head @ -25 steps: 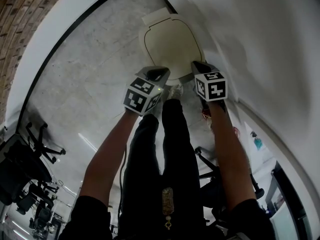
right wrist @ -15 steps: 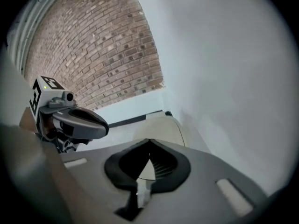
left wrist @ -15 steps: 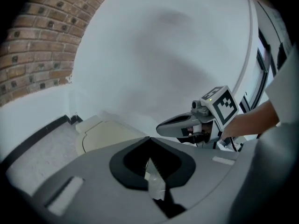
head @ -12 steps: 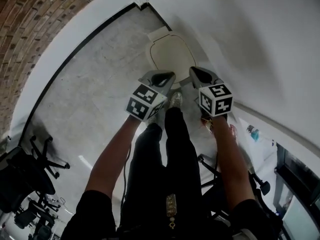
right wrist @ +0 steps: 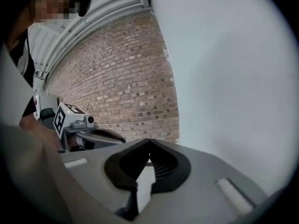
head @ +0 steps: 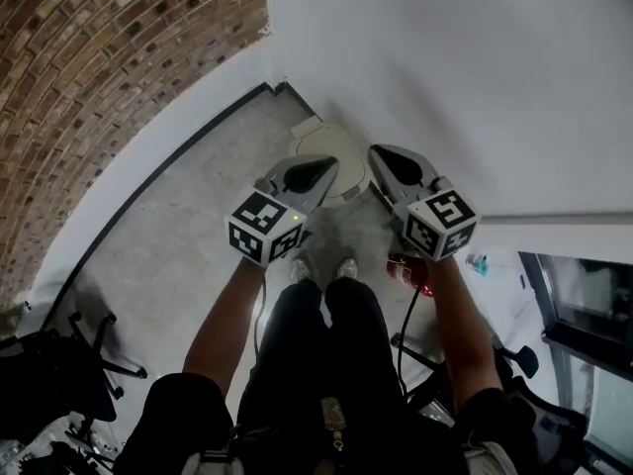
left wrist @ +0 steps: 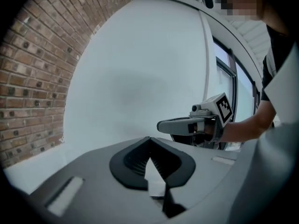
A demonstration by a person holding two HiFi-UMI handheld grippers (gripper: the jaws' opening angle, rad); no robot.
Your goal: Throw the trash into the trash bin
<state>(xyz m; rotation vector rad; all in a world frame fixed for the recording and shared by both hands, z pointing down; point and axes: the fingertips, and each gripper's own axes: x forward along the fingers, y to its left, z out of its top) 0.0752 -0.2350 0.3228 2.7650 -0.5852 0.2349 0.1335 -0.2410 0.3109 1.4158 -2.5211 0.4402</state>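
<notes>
The cream-lidded trash bin (head: 336,146) stands on the floor in the corner, its lid down, partly hidden behind my two raised grippers. My left gripper (head: 309,173) and right gripper (head: 388,164) hover side by side high above it, pointing at the white wall. In the left gripper view the jaws (left wrist: 149,139) meet at the tips with nothing between them, and the right gripper (left wrist: 160,125) shows beside them. The right gripper's jaws (right wrist: 148,142) also touch, empty, with the left gripper (right wrist: 120,138) at their left. No trash shows anywhere.
A brick wall (head: 89,77) runs along the left and a white wall (head: 465,77) ahead. Black office chairs (head: 59,374) stand at the lower left. A red object (head: 417,273) lies by the person's right leg. Windows (head: 584,305) line the right side.
Both grippers have risen well away from the bin and tipped from pointing down towards level. The bin now looks smaller and farther below; more brick wall shows.
</notes>
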